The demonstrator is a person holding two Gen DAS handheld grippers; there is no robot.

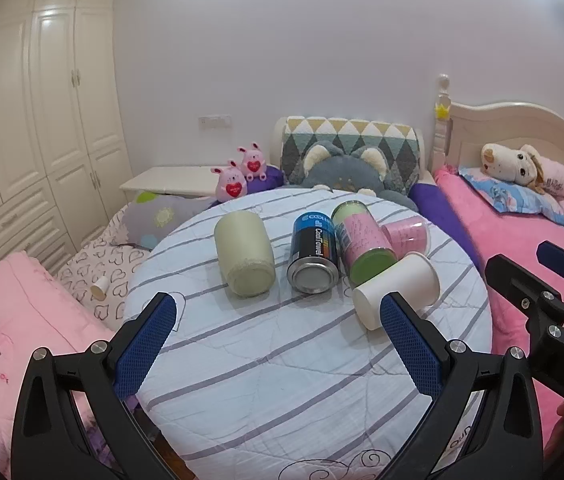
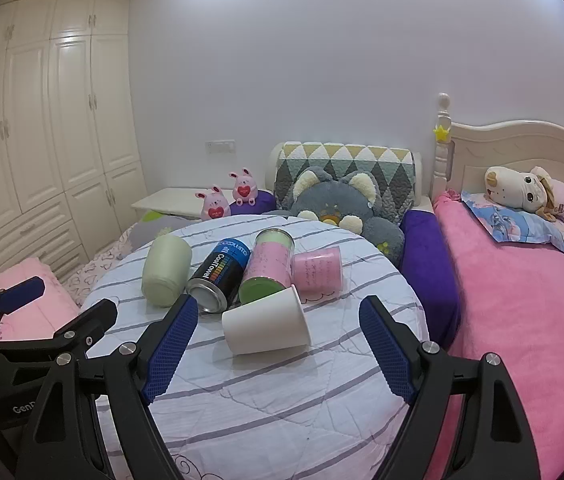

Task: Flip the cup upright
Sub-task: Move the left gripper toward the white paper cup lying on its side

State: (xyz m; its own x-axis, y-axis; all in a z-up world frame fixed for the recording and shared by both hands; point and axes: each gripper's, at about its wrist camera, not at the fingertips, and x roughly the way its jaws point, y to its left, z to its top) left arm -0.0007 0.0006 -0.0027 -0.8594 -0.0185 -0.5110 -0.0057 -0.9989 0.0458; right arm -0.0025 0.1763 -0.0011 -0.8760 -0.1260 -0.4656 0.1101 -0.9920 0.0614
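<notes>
A smooth white paper cup [image 2: 266, 326] lies on its side on the striped, quilted tabletop [image 2: 282, 392], touching a green-ended cylinder beside the blue "CoolTowel" can [image 2: 220, 276], while both grippers' [image 1: 278, 320] [image 2: 278, 328] textured blue fingers gape wide, empty.

The white paper cup [image 1: 397, 290] is partly hidden behind the left gripper's blue-padded finger [image 1: 409, 344]; handwriting on the pink-labelled clear canister [image 2: 270, 266] is illegible

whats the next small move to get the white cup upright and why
Probably ease the right tongs forward around the white paper cup. It lies on its side on the striped round table, directly ahead between those open tongs, while the left tongs are open with the cup off to their right.
</notes>
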